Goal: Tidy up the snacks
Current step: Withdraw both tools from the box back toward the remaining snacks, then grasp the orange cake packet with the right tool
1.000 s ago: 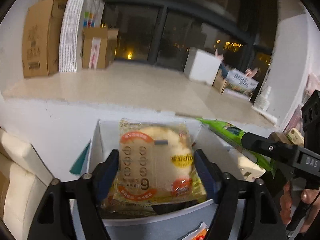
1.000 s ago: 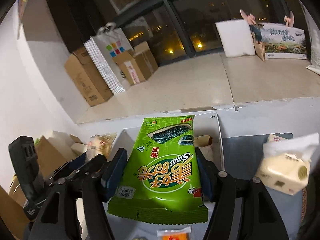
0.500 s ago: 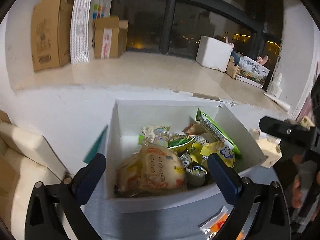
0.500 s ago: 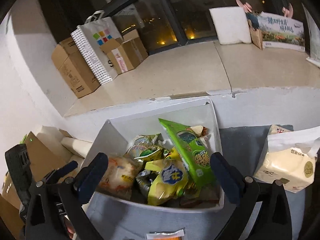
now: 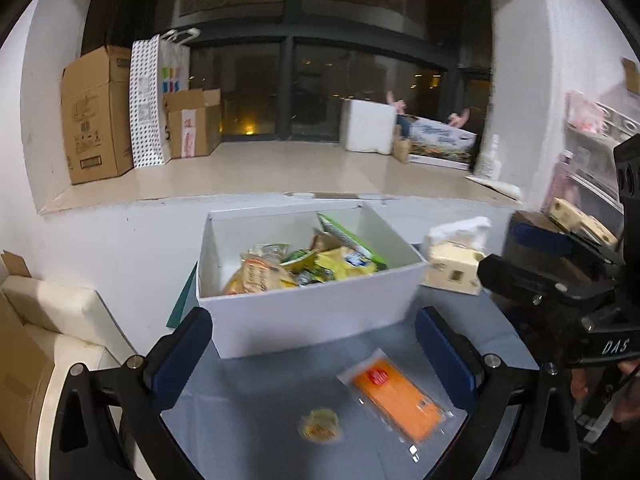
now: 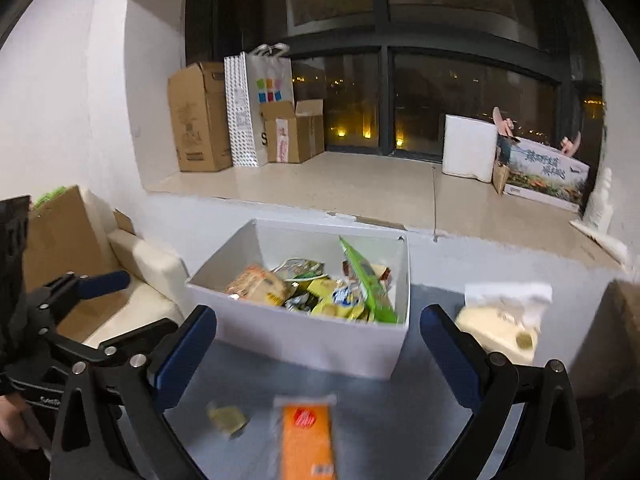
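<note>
White box (image 5: 304,316), right-wrist view adds window ledge (image 6: 360,188)

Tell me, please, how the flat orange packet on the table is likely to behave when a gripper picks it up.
The orange packet lies flat and thin in clear wrap, so it probably weighs little and may bend if held by one end. The glossy film looks slippery. Lying flush on the grey table, its edge could be hard to get under.
</note>
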Tool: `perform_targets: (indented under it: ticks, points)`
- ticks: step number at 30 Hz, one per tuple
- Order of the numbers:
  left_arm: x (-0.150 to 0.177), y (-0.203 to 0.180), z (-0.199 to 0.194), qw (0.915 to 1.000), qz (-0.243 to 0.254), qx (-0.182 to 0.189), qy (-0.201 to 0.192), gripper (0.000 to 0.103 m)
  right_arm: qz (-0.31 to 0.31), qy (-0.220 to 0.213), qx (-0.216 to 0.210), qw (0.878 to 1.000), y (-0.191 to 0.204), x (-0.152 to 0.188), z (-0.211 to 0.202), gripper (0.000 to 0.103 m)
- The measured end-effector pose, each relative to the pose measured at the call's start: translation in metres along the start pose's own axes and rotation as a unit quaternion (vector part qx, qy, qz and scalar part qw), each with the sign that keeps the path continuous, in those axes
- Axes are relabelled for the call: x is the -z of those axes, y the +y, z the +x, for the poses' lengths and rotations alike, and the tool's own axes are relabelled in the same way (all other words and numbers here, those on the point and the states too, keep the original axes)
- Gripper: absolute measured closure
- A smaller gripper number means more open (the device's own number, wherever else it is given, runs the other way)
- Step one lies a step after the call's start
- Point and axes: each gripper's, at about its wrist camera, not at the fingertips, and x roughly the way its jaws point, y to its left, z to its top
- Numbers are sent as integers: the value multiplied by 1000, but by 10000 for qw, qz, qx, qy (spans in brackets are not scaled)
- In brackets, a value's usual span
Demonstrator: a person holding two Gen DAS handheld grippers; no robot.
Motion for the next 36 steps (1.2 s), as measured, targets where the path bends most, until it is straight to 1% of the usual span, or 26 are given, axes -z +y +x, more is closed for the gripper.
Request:
perform_targets:
  ticks: [3,5,8,10,12,14,19,23,26,29,30,32,34,36]
  points:
    - [13,-7,-22,10000,-15,50,-50,0,18,-109,137,9998,0,15,-31,0]
    - [24,-10,-34,9999,-31,142,-63,0,202,-207,62,9996,-2,29,-53,0]
    - [41,-14,-49,9999,19,75,-76,0,430,-296,-25,9986,-4,53,-78,0]
    - [54,-17,-58,10000,44,45,-77,0,502,-336,88,9981,-4,73,-92,0]
    - [65,-16,-65,9999,-97,140,-30,0,580,-349,207,9975,-4,91,-104,0]
    - [75,-16,-70,9996,-211,173,-26,0,633,-299,227,9973,-6,105,-111,0]
    - [93,-22,-72,9998,-170,109,30,0,723,-25,130,9973,-11,130,-113,0]
    - [100,-19,-73,9994,-280,162,105,0,755,197,152,9968,-15,137,-100,0]
    - [103,-13,-77,9992,-367,120,108,0,819,389,-46,9959,-16,140,-82,0]
    - [106,-8,-78,9989,-448,68,104,0,835,751,-172,9935,-16,143,-51,0]
    - [107,-6,-78,9989,-460,47,102,0,803,913,-150,9925,-15,143,-37,0]
    - [109,-4,-79,9987,-497,66,114,0,740,1142,-219,9905,-16,143,-12,0]
    - [111,-2,-80,9986,-509,80,99,0,840,1306,-432,9869,-18,143,10,0]
    - [112,0,-80,9986,-515,75,110,0,948,1533,-546,9821,-21,141,35,0]
